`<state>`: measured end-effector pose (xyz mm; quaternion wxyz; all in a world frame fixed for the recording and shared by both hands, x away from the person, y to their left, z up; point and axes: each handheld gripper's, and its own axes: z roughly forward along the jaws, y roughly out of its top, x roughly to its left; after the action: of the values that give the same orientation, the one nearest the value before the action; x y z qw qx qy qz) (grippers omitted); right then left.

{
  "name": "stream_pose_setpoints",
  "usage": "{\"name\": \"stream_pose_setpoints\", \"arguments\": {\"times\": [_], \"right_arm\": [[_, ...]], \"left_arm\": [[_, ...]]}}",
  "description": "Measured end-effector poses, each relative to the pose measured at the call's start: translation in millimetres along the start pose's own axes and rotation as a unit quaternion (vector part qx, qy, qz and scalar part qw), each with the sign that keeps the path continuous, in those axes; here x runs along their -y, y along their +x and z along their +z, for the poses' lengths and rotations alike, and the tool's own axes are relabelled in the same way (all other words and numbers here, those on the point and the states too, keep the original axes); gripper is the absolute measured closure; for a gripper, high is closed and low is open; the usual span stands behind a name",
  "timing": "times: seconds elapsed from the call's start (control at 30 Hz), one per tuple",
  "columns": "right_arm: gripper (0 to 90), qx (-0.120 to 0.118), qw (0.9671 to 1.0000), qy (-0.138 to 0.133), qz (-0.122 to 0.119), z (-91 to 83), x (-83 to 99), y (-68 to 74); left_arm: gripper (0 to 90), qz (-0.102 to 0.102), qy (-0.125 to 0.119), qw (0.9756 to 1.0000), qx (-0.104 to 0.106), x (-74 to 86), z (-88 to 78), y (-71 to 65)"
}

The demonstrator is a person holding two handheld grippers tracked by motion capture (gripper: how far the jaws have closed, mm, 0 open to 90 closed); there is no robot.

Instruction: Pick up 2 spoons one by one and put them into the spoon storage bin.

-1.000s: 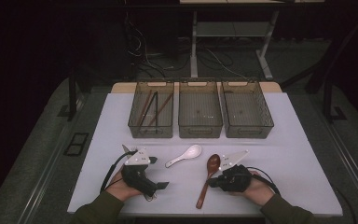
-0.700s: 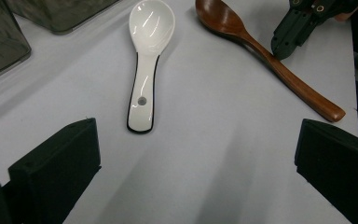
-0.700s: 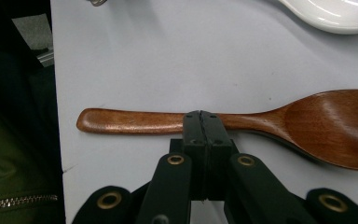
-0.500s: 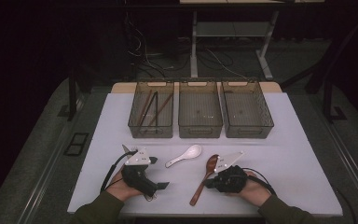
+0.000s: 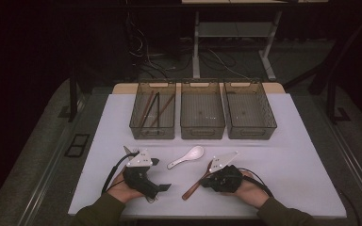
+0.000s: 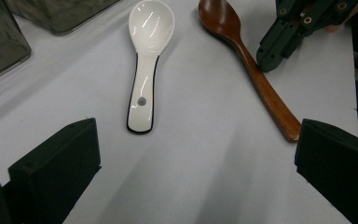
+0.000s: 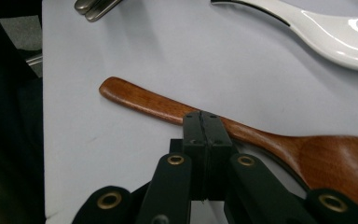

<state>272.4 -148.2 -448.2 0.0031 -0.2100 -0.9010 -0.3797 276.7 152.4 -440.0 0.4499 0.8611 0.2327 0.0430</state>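
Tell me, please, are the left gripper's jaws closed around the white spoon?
No, the left gripper stands wide open with bare table between its jaws, and the white spoon lies ahead of them untouched.

We're in a lab-type recording setup, not a home: white table (image 5: pixel 301 155) w/ dark surroundings, three identical clear bins (image 5: pixel 202 115) lined up along its far edge, loose cables (image 5: pixel 169 56) on the floor beyond the far edge, a metal desk frame (image 5: pixel 231 33) behind, black stand legs (image 5: pixel 332 101) off its right edge.
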Motion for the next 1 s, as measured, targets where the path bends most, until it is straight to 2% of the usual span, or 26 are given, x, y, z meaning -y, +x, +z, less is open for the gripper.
{"name": "stream_pose_setpoints", "arguments": {"times": [0.33, 0.37, 0.53, 0.77, 0.9, 1.0], "right_arm": [[89.4, 0.002, 1.0, -0.004, -0.006, 14.9, -13.5, 0.1], [89.4, 0.007, 0.9997, 0.0, -0.021, 16.0, -14.6, -2.1], [89.4, 0.007, 0.9999, -0.007, -0.004, 22.3, -21.6, -3.0], [89.3, 0.015, 0.9998, -0.011, -0.001, 28.6, -29.2, -9.1], [88.6, 0.014, 0.9998, -0.015, 0.0, 23.7, -28.9, -12.5], [82.7, 0.009, 0.9995, -0.029, 0.004, 14.4, -29.4, -14.7]], "left_arm": [[0.0, 0.001, 0.0, 1.0, 0.0, -0.1, -0.1, -0.2], [0.0, 0.001, 0.0, 1.0, 0.001, -0.1, -0.3, -0.2], [0.0, 0.001, 0.0, 1.0, 0.001, 0.0, -0.2, -0.1], [0.0, 0.001, 0.0, 1.0, 0.001, -0.1, -0.4, -0.1], [0.0, 0.001, -0.001, 1.0, 0.002, 0.0, -0.4, -0.2], [0.0, 0.001, -0.001, 1.0, 0.002, 0.0, -0.1, -0.3]]}}
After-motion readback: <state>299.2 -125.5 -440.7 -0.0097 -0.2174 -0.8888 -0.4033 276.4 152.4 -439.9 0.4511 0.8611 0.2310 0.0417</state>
